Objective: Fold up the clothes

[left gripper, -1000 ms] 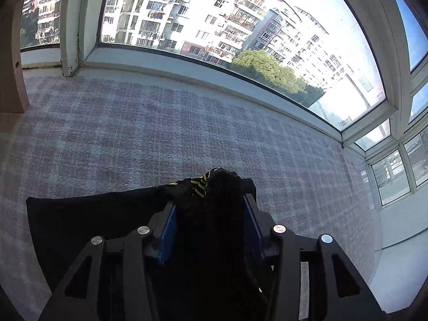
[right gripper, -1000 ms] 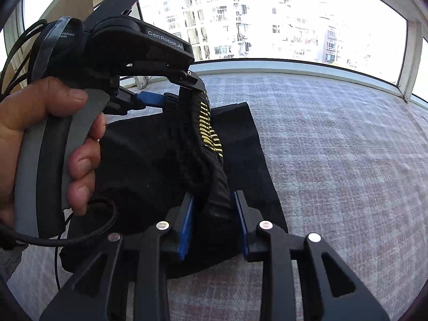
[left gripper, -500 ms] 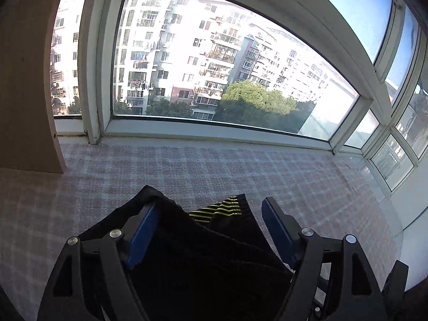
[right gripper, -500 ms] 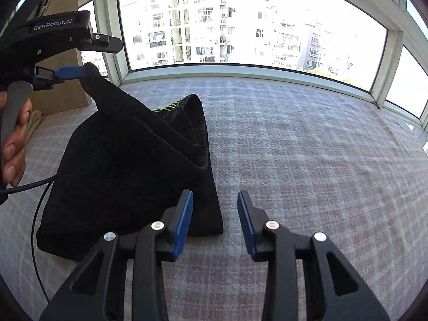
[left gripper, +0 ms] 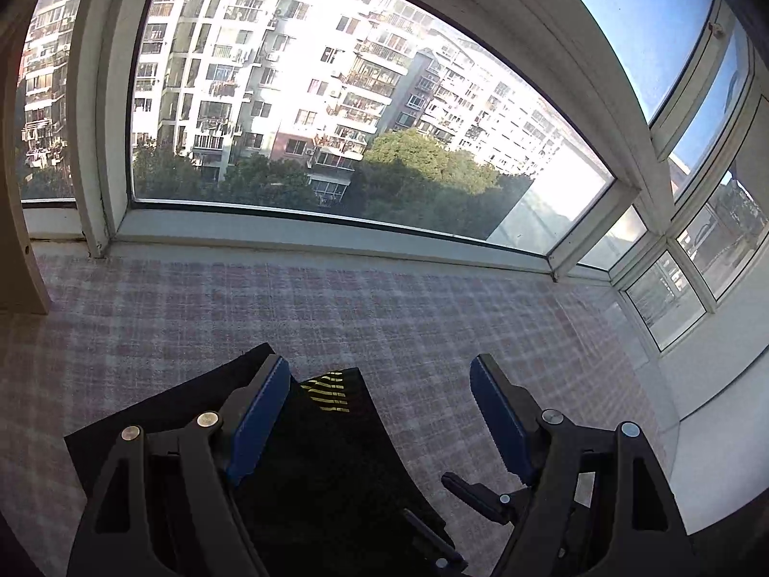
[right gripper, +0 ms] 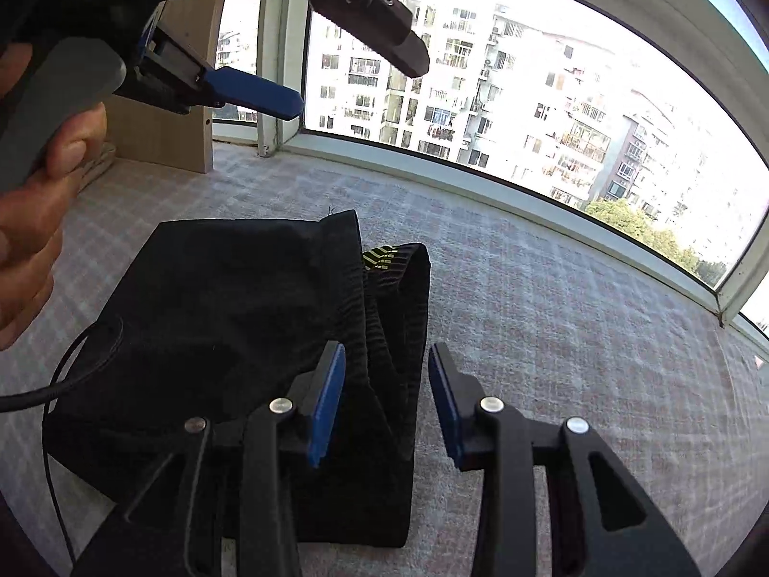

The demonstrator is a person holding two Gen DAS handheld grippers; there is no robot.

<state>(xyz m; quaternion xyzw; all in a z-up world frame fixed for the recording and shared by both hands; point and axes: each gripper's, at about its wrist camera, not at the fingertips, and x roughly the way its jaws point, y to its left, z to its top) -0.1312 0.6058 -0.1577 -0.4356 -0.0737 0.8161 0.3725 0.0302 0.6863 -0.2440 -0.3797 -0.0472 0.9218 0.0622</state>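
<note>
The checked bedspread [right gripper: 552,317] fills the window bay, and on it, toward seven o'clock from its middle, lies the black garment [right gripper: 230,317], doubled over with its yellow-striped band [right gripper: 379,257] peeking out at twelve o'clock. This fold looks finished, since both the left gripper [left gripper: 379,413] and right gripper [right gripper: 387,399] hover over it with fingers wide and empty. Next probably comes regripping an edge for another fold; no containers are in sight.
</note>
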